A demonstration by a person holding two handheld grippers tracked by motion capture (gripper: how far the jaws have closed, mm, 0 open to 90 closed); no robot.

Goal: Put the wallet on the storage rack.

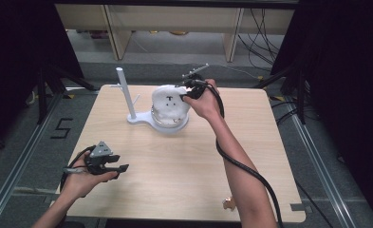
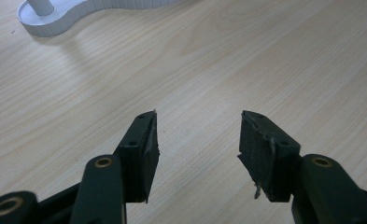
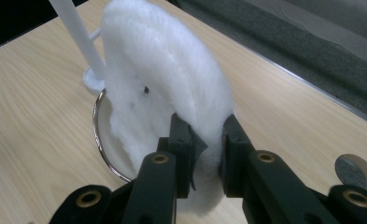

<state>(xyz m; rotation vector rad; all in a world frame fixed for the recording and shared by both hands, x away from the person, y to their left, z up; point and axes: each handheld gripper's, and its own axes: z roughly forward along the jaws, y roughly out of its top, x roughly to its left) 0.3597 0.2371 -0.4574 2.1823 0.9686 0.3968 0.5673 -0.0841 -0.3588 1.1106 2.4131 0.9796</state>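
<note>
Pinching the white fluffy cloth [image 3: 172,88], right gripper [image 3: 208,154] hides its lower edge.

My left gripper [image 1: 120,168] and right gripper [image 1: 186,92] are black, with brass-ringed pivots, thick black cables; a grey three-cornered plate tops the left.
</note>
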